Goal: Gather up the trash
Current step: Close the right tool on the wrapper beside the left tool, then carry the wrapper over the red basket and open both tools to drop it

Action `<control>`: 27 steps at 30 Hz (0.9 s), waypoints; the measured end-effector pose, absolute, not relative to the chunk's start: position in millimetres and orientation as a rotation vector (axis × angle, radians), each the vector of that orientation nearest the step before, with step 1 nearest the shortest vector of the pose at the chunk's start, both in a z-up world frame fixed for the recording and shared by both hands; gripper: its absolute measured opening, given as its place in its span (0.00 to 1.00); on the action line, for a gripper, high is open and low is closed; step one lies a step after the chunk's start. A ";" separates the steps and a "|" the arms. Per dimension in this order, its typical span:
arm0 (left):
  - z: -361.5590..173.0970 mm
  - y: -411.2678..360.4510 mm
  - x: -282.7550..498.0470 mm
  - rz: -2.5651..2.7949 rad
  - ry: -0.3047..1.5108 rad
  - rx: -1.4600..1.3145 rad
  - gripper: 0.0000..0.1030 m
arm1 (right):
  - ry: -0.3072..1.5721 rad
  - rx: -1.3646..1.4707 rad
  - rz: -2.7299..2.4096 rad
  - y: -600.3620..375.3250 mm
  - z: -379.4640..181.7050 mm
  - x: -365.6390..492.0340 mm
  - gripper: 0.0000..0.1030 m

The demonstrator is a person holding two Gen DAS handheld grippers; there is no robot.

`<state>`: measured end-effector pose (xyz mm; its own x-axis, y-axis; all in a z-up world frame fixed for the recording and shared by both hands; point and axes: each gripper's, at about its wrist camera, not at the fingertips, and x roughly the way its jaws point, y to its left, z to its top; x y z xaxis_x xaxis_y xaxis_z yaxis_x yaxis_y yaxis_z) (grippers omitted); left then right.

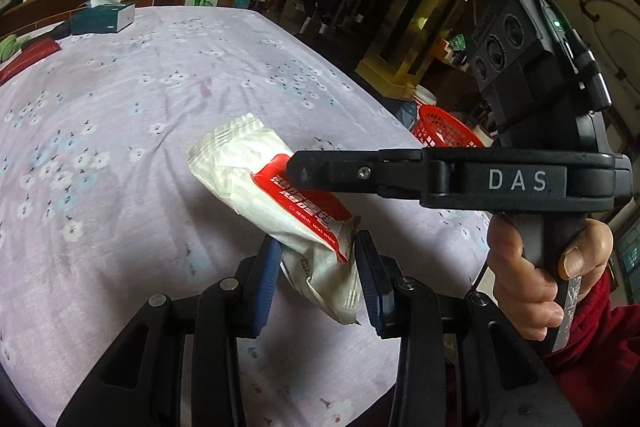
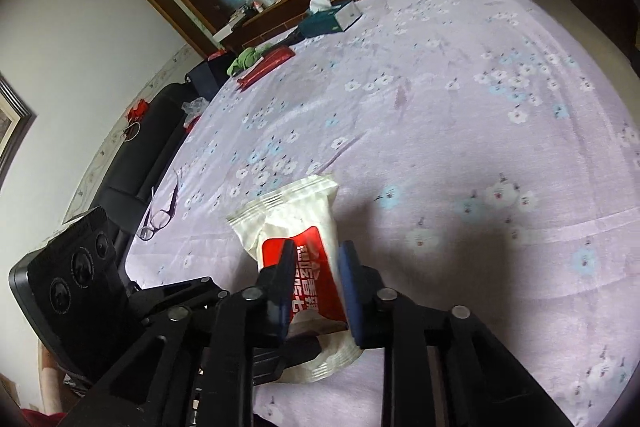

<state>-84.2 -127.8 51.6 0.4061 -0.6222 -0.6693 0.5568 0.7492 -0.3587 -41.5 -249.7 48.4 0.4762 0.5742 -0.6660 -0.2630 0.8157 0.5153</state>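
My left gripper (image 1: pixel 316 259) and right gripper (image 2: pixel 316 283) both clench the wet-wipe pack (image 1: pixel 280 195) — soft, light, crinkly film; I'd pinch mid-body, not the slippery sealed end.

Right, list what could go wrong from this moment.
1. Both the left gripper and the right gripper straddle the crumpled white-and-red wet wipe packet; opposing pulls might tear it or drop it.
2. The red plastic basket sits beyond the edge of the lilac floral tablecloth, so a loose grip could lose the packet on the way.
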 end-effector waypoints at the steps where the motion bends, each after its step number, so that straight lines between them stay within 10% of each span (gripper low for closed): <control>1: 51.9 -130.0 -83.2 -0.746 0.881 -0.079 0.35 | 0.939 0.378 0.523 -253.8 48.9 -42.3 0.17; 27: 76.0 -218.7 -67.3 -0.822 0.860 0.067 0.35 | 0.789 0.533 0.371 -367.9 69.4 -74.6 0.08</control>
<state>-67.3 -218.7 76.0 0.3719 -0.6155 -0.6949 0.6664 0.6982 -0.2618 -74.6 -367.9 69.4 0.6521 0.5026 -0.5676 -0.1173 0.8065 0.5794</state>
